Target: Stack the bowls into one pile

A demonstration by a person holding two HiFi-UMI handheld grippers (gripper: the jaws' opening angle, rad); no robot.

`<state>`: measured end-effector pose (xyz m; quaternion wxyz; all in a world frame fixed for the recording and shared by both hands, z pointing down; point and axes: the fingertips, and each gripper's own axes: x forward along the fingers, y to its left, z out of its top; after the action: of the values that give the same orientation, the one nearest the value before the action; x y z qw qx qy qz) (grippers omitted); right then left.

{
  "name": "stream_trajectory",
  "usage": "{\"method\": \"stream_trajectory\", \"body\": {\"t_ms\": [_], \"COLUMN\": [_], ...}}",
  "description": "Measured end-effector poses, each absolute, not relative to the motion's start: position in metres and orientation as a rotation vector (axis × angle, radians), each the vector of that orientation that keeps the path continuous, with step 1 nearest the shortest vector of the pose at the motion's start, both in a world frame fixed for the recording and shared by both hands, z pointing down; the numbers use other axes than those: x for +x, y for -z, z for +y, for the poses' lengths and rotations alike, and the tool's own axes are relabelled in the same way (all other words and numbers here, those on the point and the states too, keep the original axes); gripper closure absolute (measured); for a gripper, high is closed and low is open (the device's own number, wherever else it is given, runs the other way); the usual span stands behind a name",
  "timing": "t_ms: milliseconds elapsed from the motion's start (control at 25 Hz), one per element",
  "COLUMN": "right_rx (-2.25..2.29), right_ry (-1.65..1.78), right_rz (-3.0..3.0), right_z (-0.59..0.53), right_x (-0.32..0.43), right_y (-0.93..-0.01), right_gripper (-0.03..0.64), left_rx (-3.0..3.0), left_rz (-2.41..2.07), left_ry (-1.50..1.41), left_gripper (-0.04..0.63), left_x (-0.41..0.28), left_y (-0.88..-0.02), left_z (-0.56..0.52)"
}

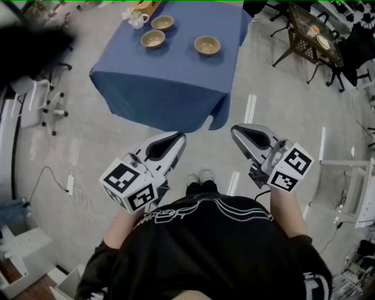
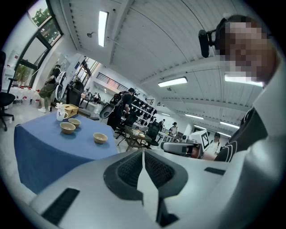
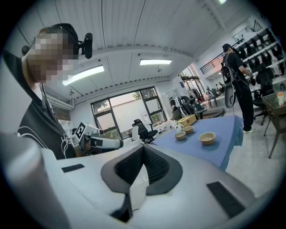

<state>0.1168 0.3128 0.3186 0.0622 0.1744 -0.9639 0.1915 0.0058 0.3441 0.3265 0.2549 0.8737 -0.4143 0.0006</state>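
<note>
Blue-clothed table [image 1: 176, 82] ahead carries three separate bowls [image 1: 153, 38], while my left gripper [image 1: 180, 137] and right gripper [image 1: 235, 130] sit closed, empty.

surface: blue-clothed table [image 1: 176, 70] | on it: three separate bowls [image 1: 207, 44], white mug [image 1: 137, 19], wooden box [image 1: 146, 7]

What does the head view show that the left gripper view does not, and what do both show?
Only the head view: the person's shoes and a white cable on the floor.
Only the left gripper view: ceiling lights and standing people.
Both: the blue table, three bowls, a white cup and the right gripper.
</note>
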Motion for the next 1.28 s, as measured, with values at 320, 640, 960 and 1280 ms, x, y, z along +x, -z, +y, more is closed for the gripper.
{"method": "stream_trajectory", "body": {"t_ms": [320, 640, 960, 1280], "right_rx": [0.587, 0.658, 0.622, 0.537], "right_ry": [-0.512, -0.435, -0.431, -0.477], "right_rz": [-2.929, -2.975, -3.009, -3.026], "right_z": [0.325, 0.327, 0.298, 0.216], "right_x": [0.111, 0.111, 0.114, 0.1], "right_y": [-0.298, -0.278, -0.281, -0.291], "right_gripper": [0.591, 0.589, 0.589, 0.591], "left_rx": [2.402, 2.448, 2.438, 2.443], "left_rz": [-1.115, -1.135, -1.22, -1.31], "left_ry": [0.05, 0.063, 0.07, 0.034], "left_gripper": [0.56, 0.56, 0.56, 0.557], "left_x": [-0.006, -0.01, -0.014, -0.031], "left_y": [-0.311, -0.294, -0.292, -0.293], "left_z": [0.36, 0.369, 0.339, 0.266]}}
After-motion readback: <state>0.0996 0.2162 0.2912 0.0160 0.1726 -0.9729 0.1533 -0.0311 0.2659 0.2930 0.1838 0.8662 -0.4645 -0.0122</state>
